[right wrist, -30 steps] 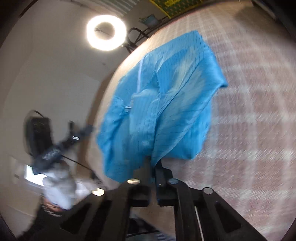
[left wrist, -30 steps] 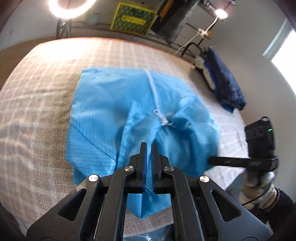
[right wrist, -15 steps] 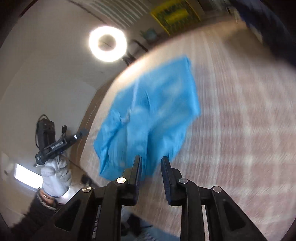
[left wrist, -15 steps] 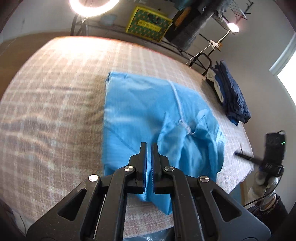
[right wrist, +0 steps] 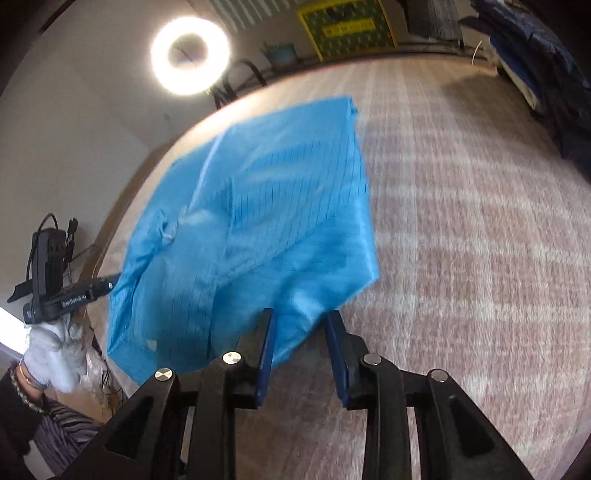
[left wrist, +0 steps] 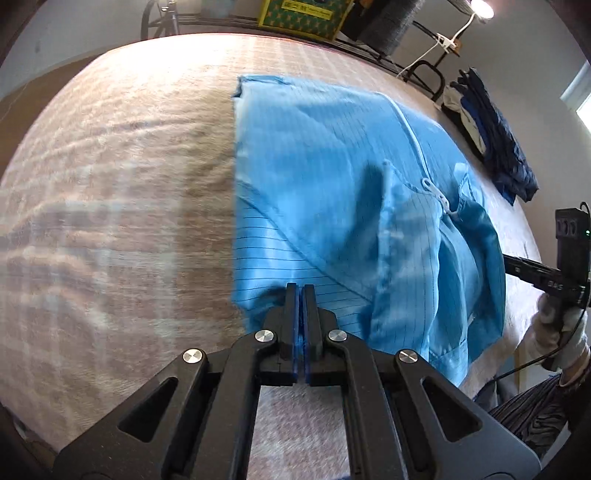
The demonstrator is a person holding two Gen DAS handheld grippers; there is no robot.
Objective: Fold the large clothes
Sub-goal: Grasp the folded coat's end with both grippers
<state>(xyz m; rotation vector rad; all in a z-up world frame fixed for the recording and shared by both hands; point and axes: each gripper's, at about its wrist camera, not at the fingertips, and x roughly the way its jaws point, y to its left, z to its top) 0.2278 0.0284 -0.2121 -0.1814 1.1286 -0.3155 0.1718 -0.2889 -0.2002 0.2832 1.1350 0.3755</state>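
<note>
A large light-blue zip-front garment [left wrist: 332, 192] lies partly folded on a checked beige bedspread [left wrist: 110, 206]; it also shows in the right wrist view [right wrist: 258, 229]. My left gripper [left wrist: 299, 291] is shut on the garment's near edge, with blue cloth pinched between the fingers. My right gripper [right wrist: 301, 325] is open, its fingers apart with a garment corner loose between them. The right gripper also appears at the right edge of the left wrist view [left wrist: 554, 273], and the left gripper at the left edge of the right wrist view [right wrist: 66, 291].
A pile of dark blue clothes [left wrist: 495, 144] lies at the bed's far right edge. A ring light [right wrist: 190, 55] and a yellow-green box [left wrist: 303, 14] stand beyond the bed. The garment's near right part hangs over the bed edge.
My right gripper has opened and let go of the garment, which has dropped flatter onto the bed. My left gripper stays shut on the cloth and has shifted left and closer to the bed.
</note>
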